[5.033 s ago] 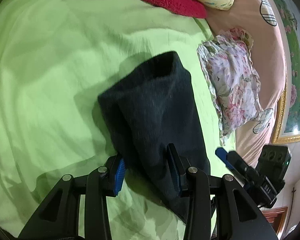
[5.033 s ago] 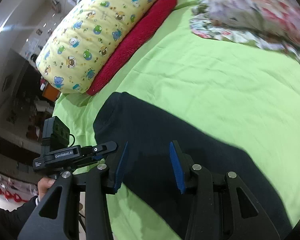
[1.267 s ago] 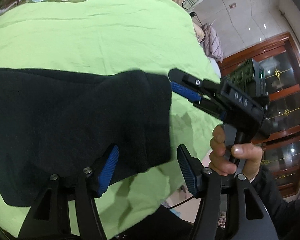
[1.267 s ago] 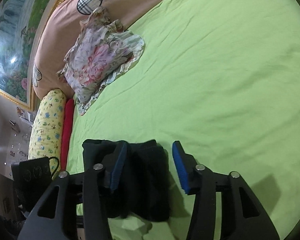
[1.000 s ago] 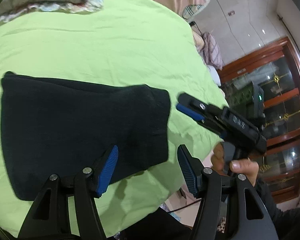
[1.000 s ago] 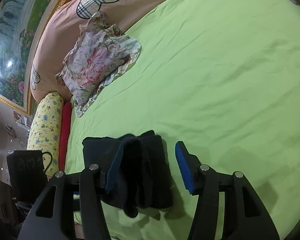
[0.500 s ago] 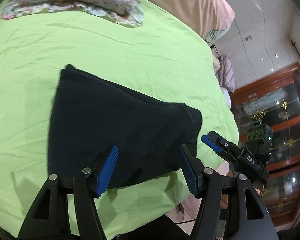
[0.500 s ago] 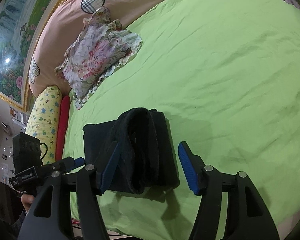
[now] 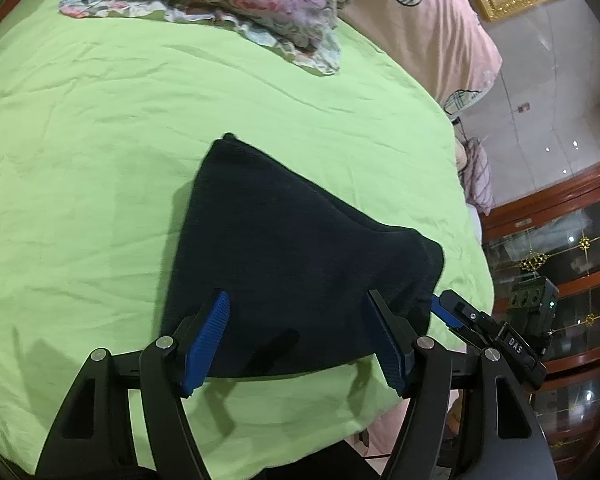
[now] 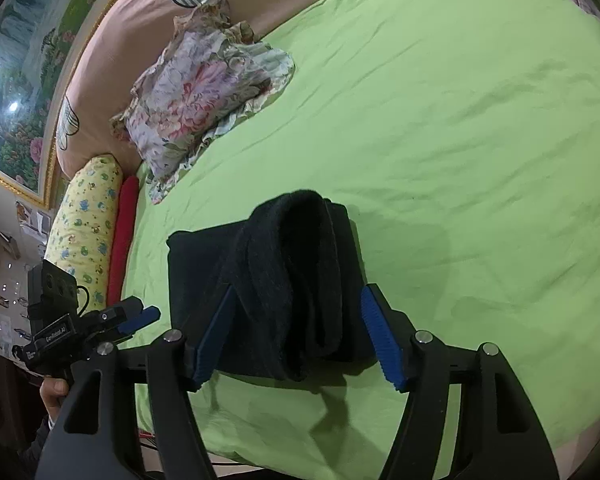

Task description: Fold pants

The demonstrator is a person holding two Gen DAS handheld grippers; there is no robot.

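The black pants [image 9: 300, 264] lie folded into a compact stack on the green bedsheet [image 9: 100, 128], near the bed's front edge. In the right wrist view the pants [image 10: 284, 276] show their thick folded layers end-on. My left gripper [image 9: 300, 340] is open and empty, hovering just above the near edge of the pants. My right gripper [image 10: 300, 340] is open and empty, above the pants' right end. The right gripper also shows in the left wrist view [image 9: 456, 312] beside the pants' right end. The left gripper shows in the right wrist view [image 10: 140, 318] left of the pants.
A floral pillow [image 10: 204, 96] lies at the head of the bed against a pink headboard [image 10: 148, 8]. A yellow printed pillow [image 10: 84, 224] and a red roll [image 10: 122, 232] lie at the left. A wooden glass cabinet [image 9: 560, 280] stands beyond the bed's edge.
Both grippers have pulled back and up from the folded pants, so more of the bed shows. The pants stay in place, let go.
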